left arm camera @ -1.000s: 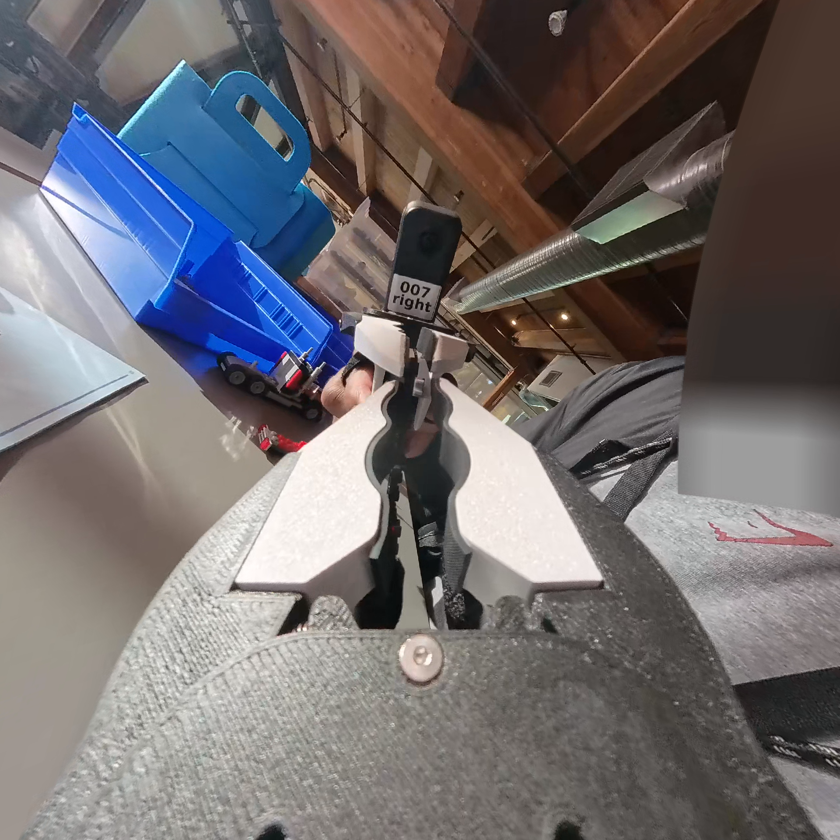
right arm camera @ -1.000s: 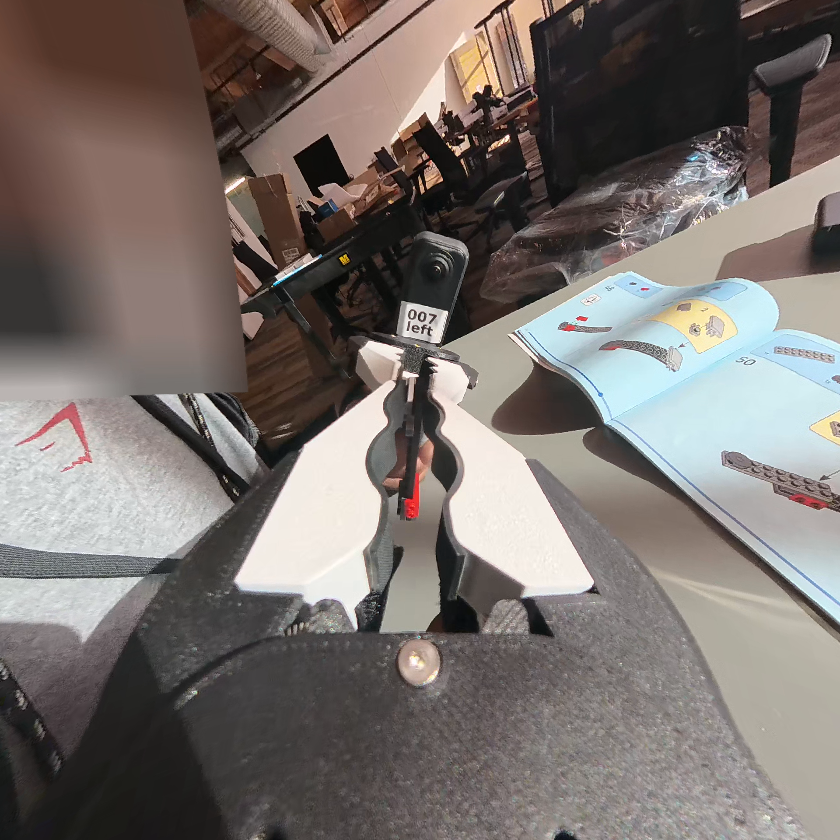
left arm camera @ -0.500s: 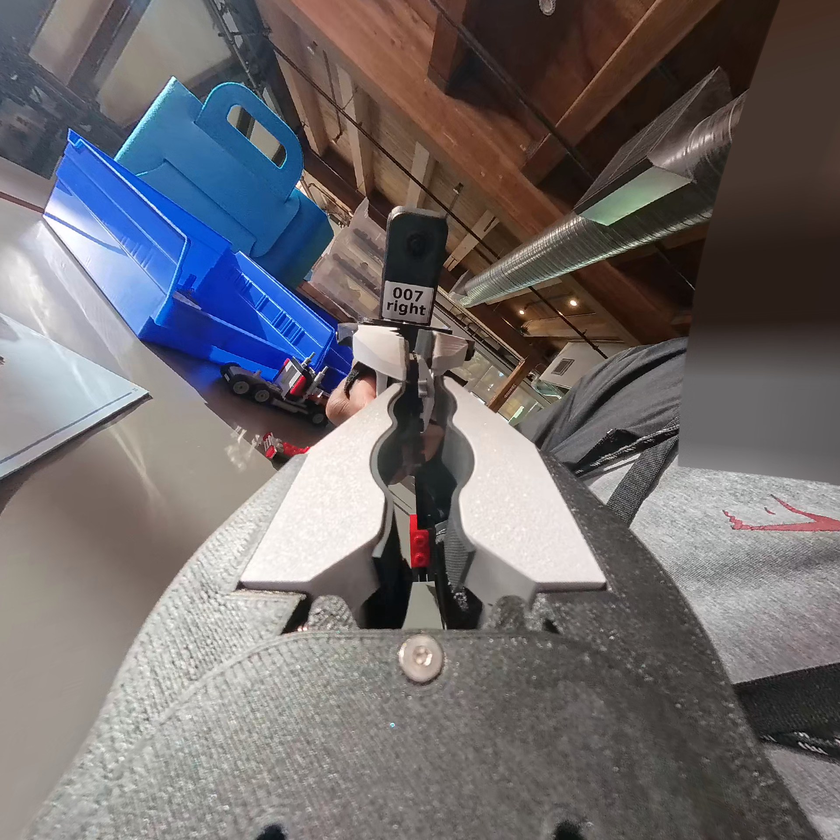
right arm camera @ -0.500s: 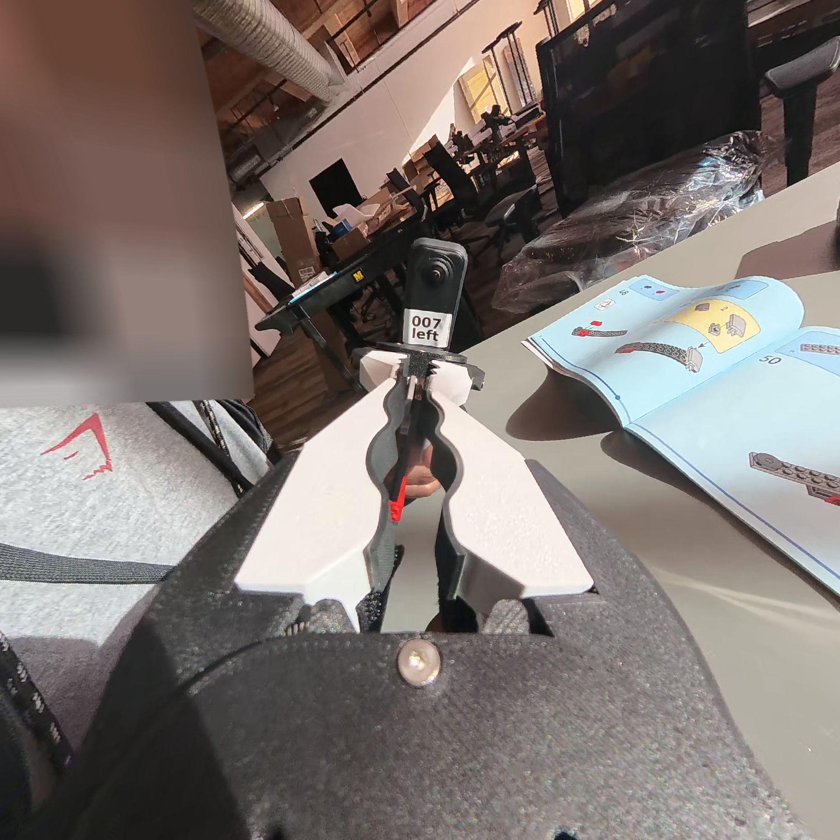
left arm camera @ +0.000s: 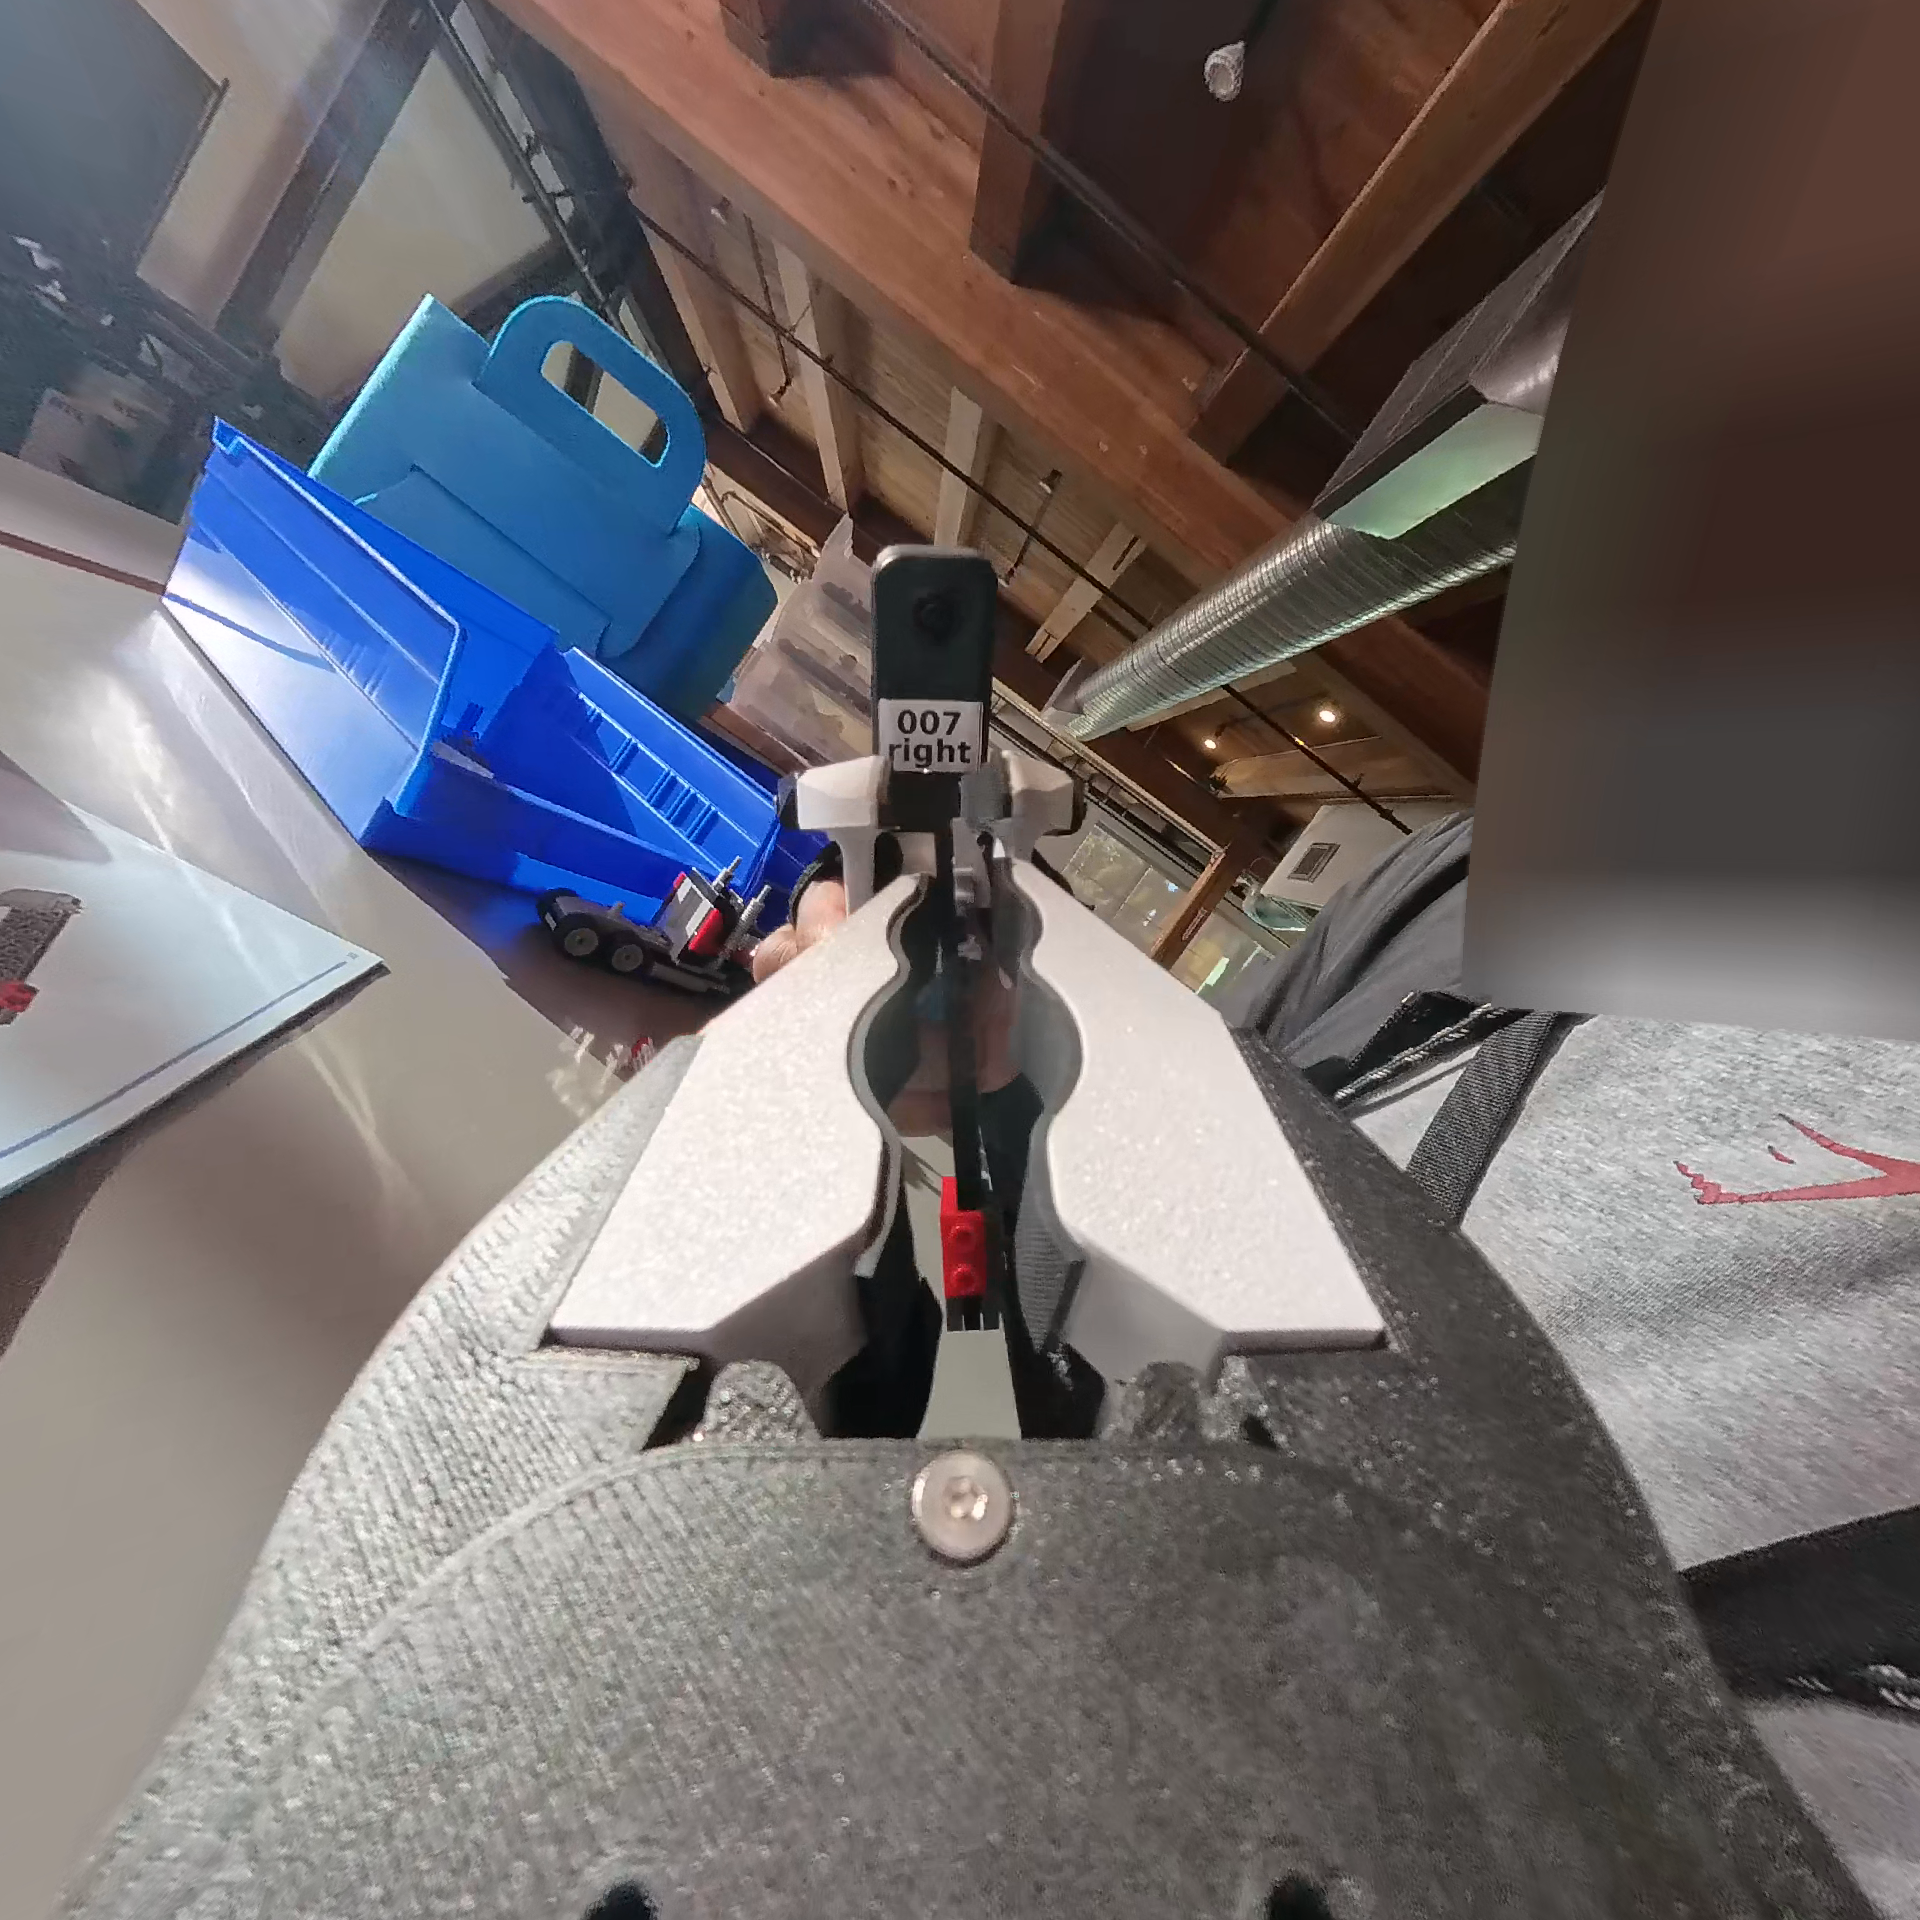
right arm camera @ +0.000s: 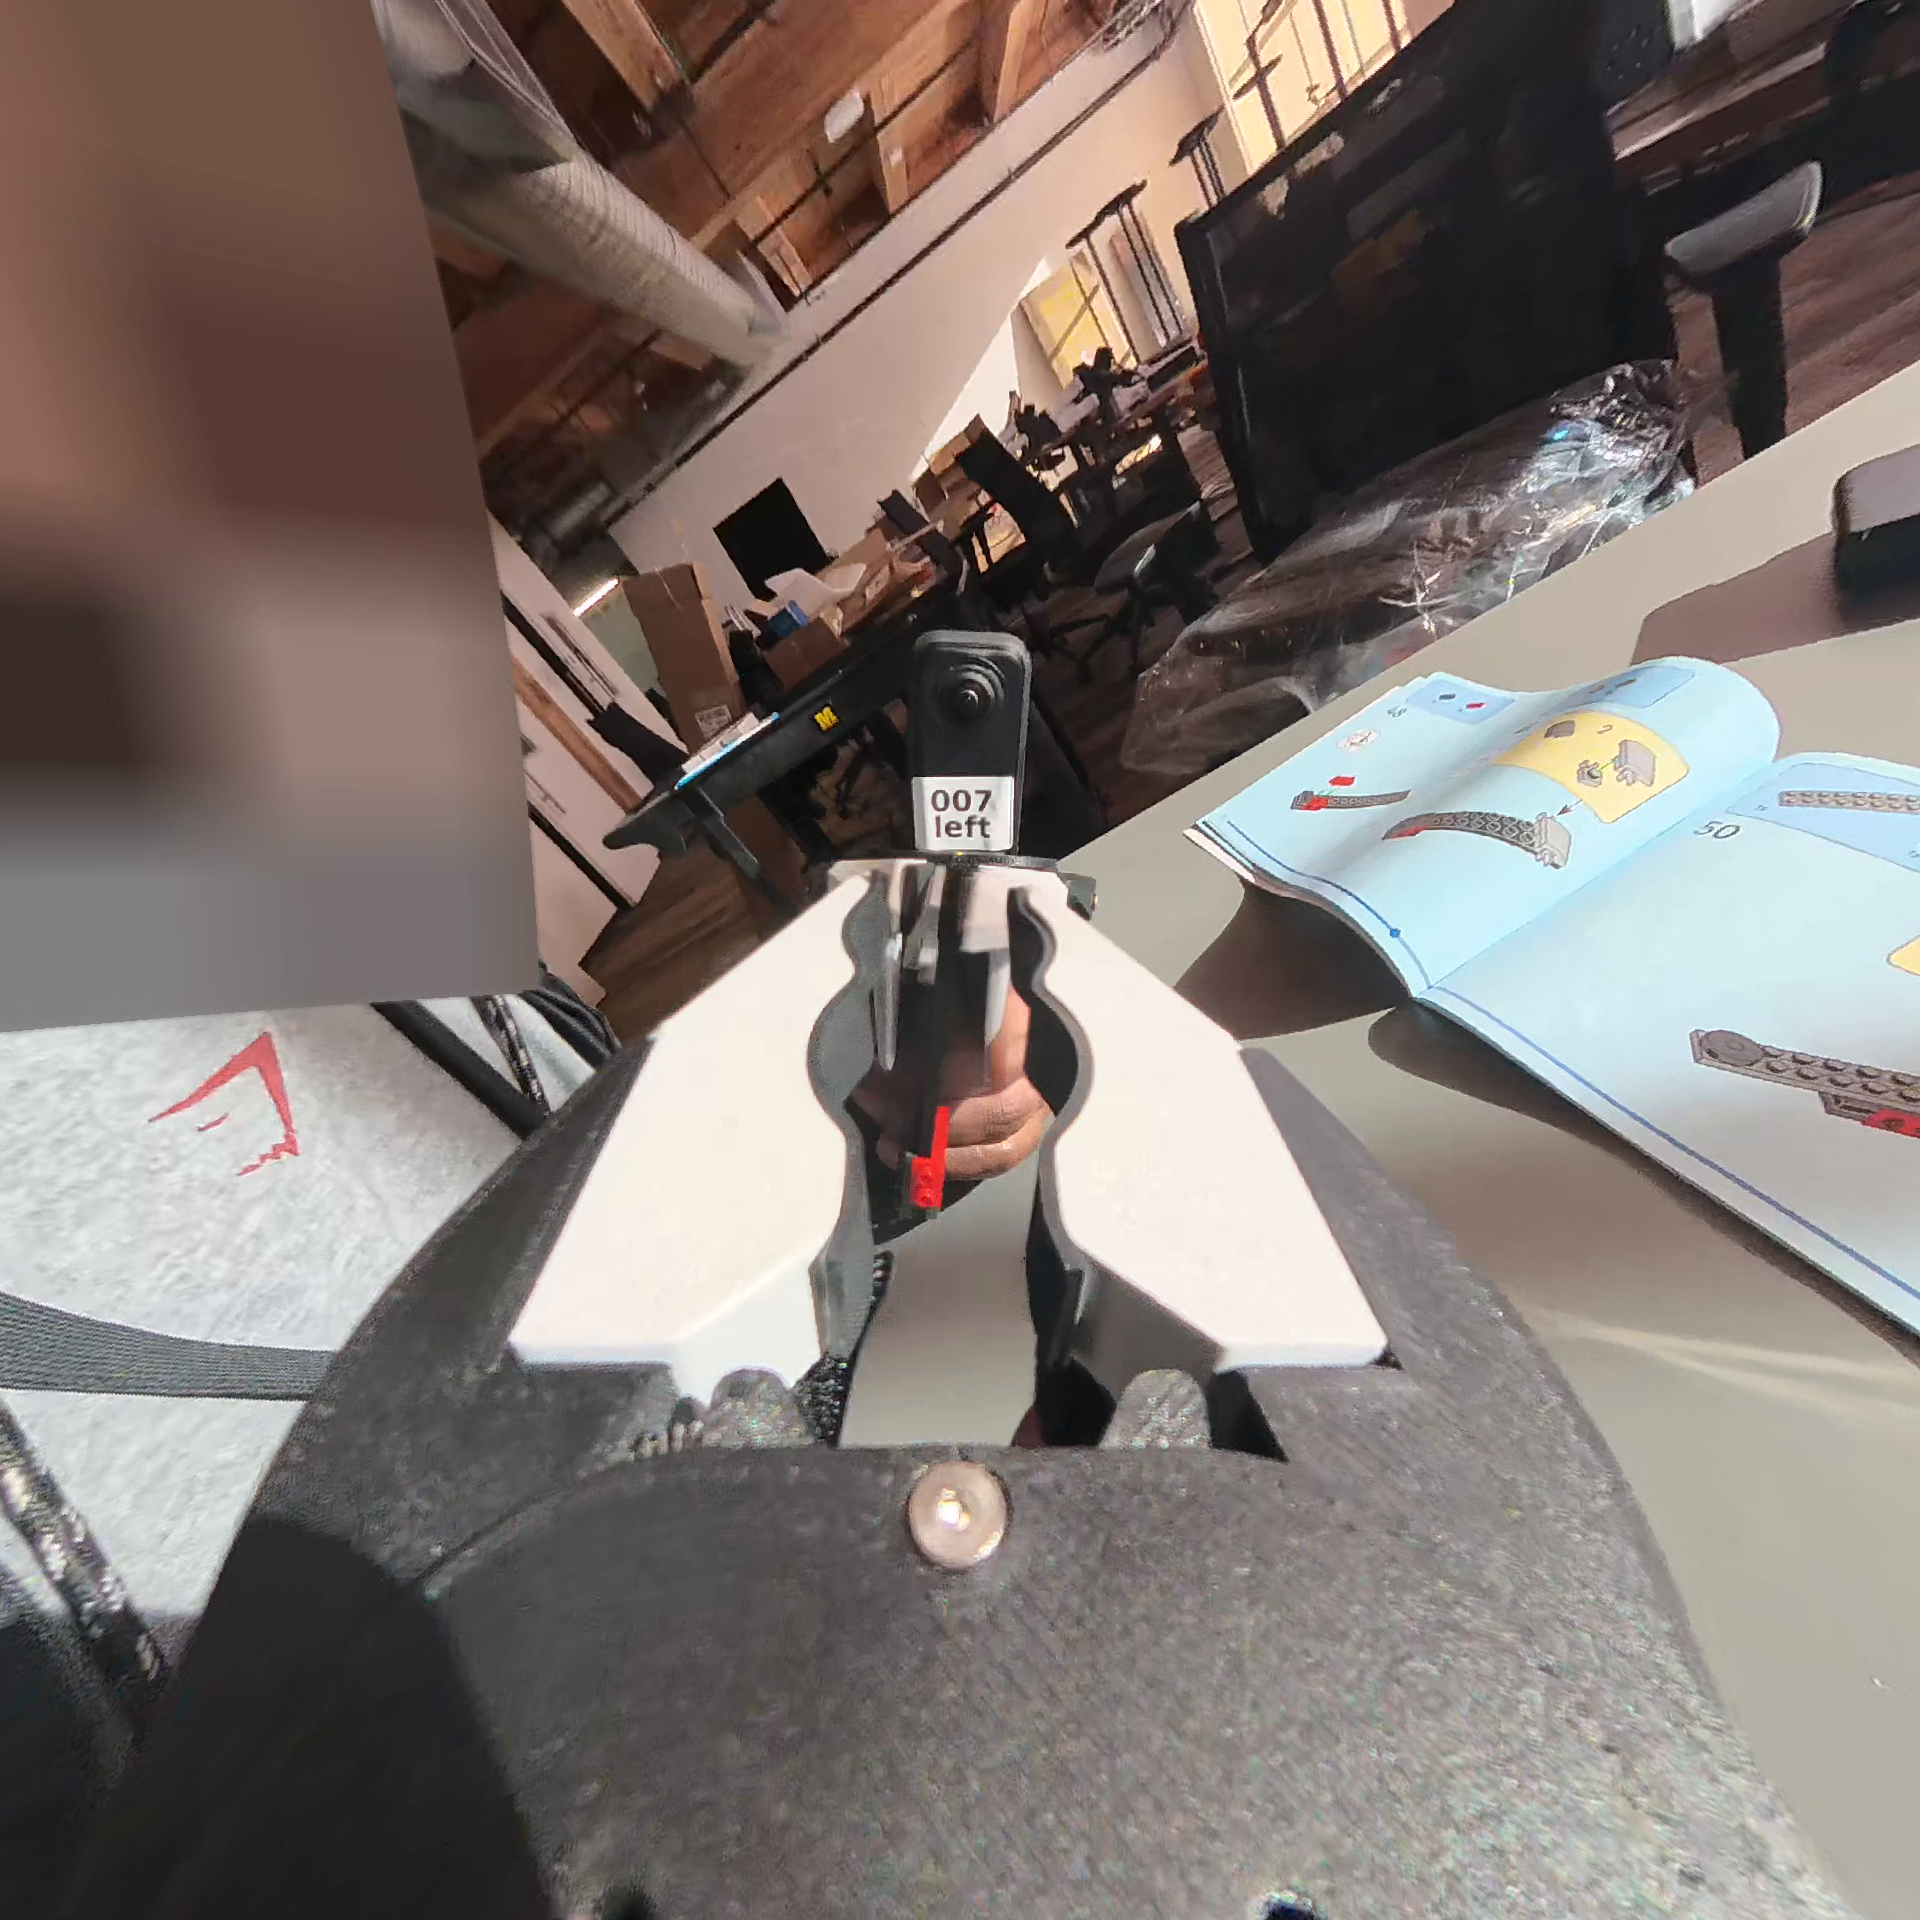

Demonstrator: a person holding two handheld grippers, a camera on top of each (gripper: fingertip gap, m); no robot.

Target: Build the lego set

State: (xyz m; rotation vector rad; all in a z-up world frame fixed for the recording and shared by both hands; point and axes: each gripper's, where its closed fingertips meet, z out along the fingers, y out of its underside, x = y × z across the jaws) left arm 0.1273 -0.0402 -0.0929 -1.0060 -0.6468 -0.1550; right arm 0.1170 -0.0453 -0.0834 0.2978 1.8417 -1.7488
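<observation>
Both tools, left tool [left arm camera: 961, 925] and right tool [right arm camera: 951, 935], are closed on one thin black Lego strip with red brick [left arm camera: 962, 1242], held between them above the grey desk [right arm camera: 1558, 1403], probably for pressing pieces together.

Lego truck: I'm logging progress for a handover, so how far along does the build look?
Done: a wheeled truck cab stands on the table by the blue bin. In hand: the left claw and right claw both pinch a black strip carrying a red brick. Left: that strip is not yet on the cab, and the booklet lies open.
</observation>
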